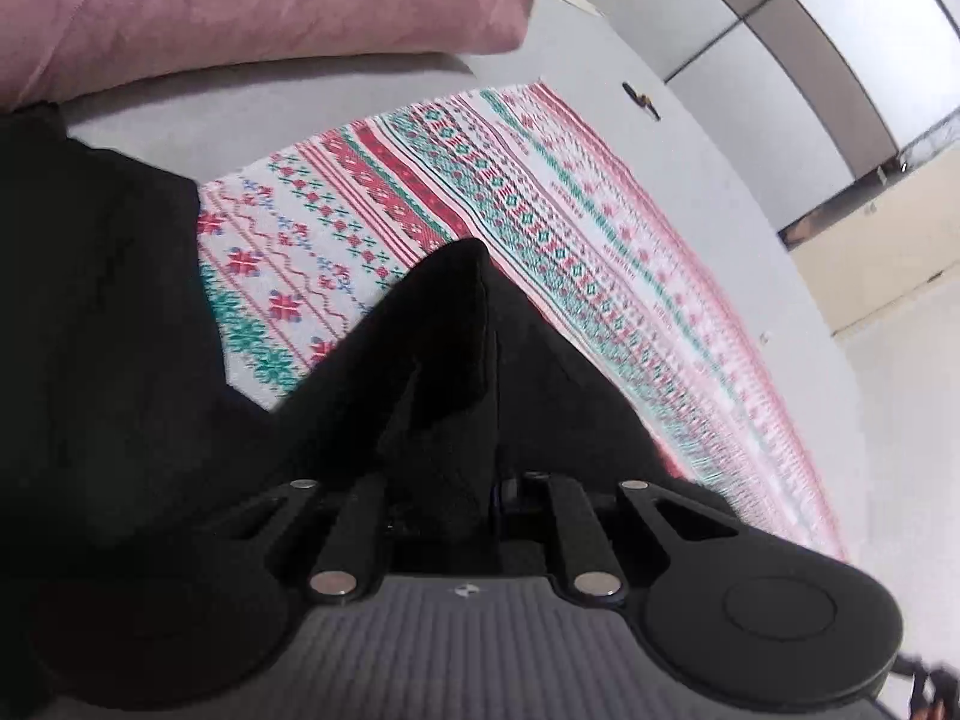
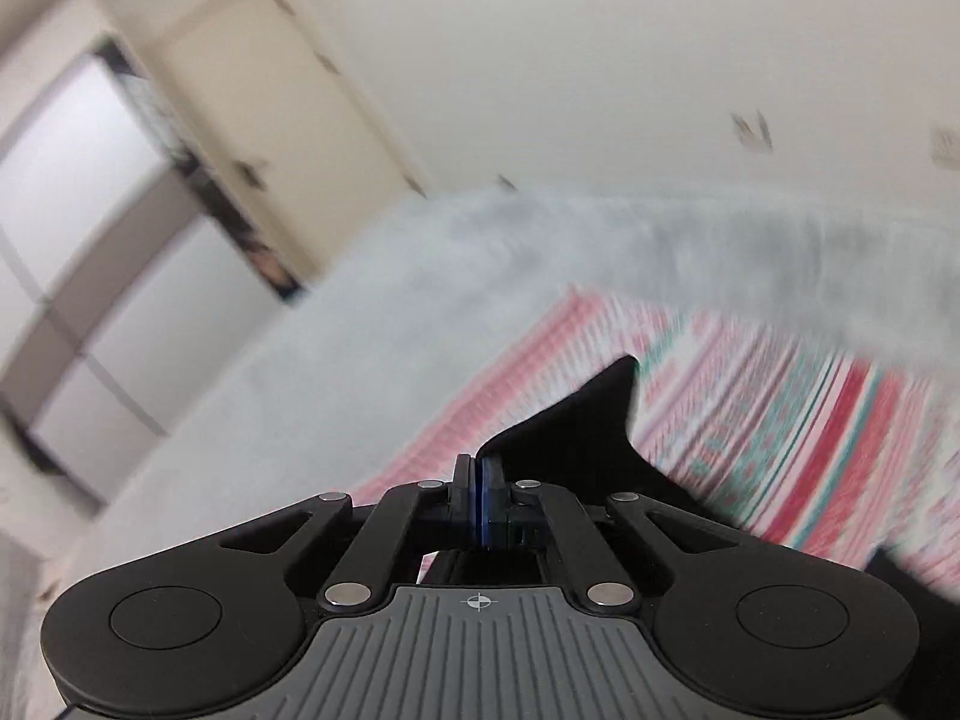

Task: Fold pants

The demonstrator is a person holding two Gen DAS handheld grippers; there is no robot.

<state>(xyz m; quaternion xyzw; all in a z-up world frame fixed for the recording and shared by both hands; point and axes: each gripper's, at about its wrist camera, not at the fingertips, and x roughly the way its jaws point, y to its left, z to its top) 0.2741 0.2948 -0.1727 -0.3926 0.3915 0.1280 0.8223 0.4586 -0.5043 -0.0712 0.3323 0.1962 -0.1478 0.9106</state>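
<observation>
Black cloth fills the spot closest to the left camera: the pants bunch up right between the fingers of the left gripper, so those fingers look pressed together on a fold of them, though the cloth hides the tips and I can only guess at how tight the hold is. More of the pants hang down on the left side of that view, likely because the grip lifts one edge and the rest droops. Under them lies a blanket with red and green patterns, spread on a gray bed, which gives a flat, soft place to fold on. A pink pillow sits far back at the head of the bed, out of the way. In the right camera, the right gripper has its fingers squeezed shut on a thin edge of the pants, and a pointed black corner sticks up past them. That view is blurry. Both grippers hold the pants up off the blanket, probably so the person can swing one part over another to make a fold. A pale door stands far off on the left.
</observation>
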